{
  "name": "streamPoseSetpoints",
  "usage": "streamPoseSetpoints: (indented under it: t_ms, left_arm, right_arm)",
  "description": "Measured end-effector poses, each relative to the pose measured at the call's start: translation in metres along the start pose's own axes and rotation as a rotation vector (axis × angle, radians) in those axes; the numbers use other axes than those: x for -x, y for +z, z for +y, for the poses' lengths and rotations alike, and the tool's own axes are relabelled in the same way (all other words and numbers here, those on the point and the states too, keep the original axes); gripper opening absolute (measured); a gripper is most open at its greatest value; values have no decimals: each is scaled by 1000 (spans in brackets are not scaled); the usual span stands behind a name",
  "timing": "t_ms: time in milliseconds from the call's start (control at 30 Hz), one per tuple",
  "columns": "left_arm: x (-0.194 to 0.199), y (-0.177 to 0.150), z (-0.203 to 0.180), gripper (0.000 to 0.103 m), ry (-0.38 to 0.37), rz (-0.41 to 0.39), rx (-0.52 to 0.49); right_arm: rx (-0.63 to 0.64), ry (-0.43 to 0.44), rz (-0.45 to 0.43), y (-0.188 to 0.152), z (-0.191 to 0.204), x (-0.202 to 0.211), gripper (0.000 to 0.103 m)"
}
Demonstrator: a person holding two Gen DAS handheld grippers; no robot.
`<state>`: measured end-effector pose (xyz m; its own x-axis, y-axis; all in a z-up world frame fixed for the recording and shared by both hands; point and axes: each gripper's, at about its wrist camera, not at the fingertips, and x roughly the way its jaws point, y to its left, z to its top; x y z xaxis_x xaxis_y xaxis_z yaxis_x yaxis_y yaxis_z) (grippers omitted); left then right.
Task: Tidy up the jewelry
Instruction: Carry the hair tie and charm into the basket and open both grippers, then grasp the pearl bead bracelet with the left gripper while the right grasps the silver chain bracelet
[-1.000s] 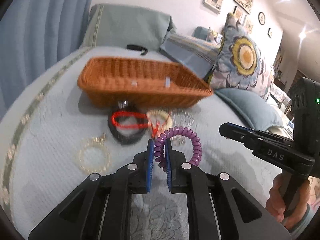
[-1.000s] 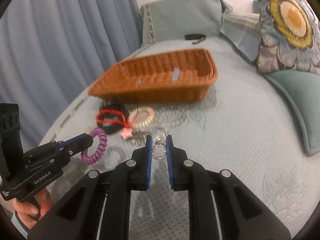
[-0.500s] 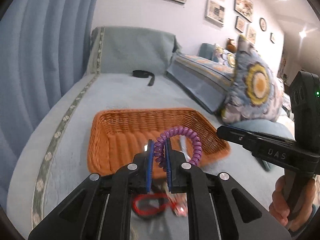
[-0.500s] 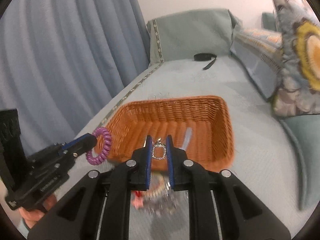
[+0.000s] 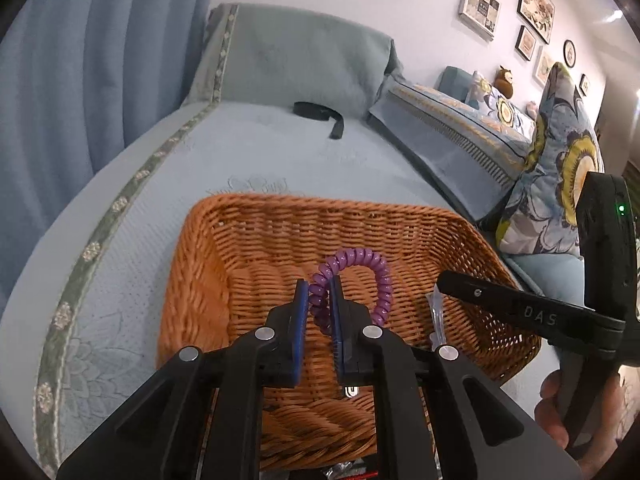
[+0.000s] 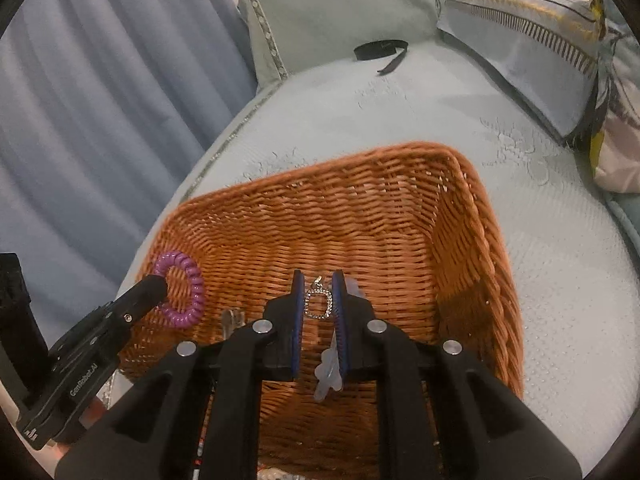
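An orange wicker basket (image 5: 280, 224) (image 6: 400, 208) stands on the bed. My left gripper (image 5: 319, 292) is shut on a purple spiral bracelet (image 5: 360, 258) and holds it above the basket's inside; the bracelet also shows in the right wrist view (image 6: 188, 280). My right gripper (image 6: 318, 288) is shut on a small silver square pendant (image 6: 319, 304), also above the basket. A clear plastic piece (image 6: 330, 368) (image 5: 436, 312) and a small metal item (image 6: 232, 318) lie on the basket floor.
A black strap (image 5: 320, 114) (image 6: 380, 50) lies at the far end of the bed near the grey-green headboard cover (image 5: 300, 60). Blue curtains (image 5: 80, 60) hang on the left. Floral pillows (image 5: 560, 168) line the right side.
Both grippers have risen and moved forward from the jewelry pile in front of the basket to above the basket's inside, each still holding its piece.
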<state>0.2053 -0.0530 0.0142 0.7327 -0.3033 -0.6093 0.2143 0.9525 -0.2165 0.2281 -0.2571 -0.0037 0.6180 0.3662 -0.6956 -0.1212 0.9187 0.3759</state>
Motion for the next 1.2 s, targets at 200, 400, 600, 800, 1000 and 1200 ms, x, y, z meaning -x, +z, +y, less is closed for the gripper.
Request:
streamPoseSetpoints:
  t_ms: [200,400,600,800,1000,1200]
  left_arm:
    - [4,-4,-8,15,8,-15,-45]
    - [35,-6,-9,34,-27,-83,-50]
    - [75,-17,9,40,-44,-151,4]
    - [120,-44,23,40,-35,-193,16]
    - [159,-79,37,40,-13,-202,44]
    - [166,-114,50,40,4,-164,92]
  right_arm:
    - [42,-37,18,-4,9,-3,13]
    - [60,-53,2,-9,11,8,39]
    - [83,-26,-41,-21,14,36,39]
    - [114,-3,-92,-51,27,73,39]
    - [131,-7,-115,-96,34,100,39]
    - [187,-52,-144,-139,40,112,39]
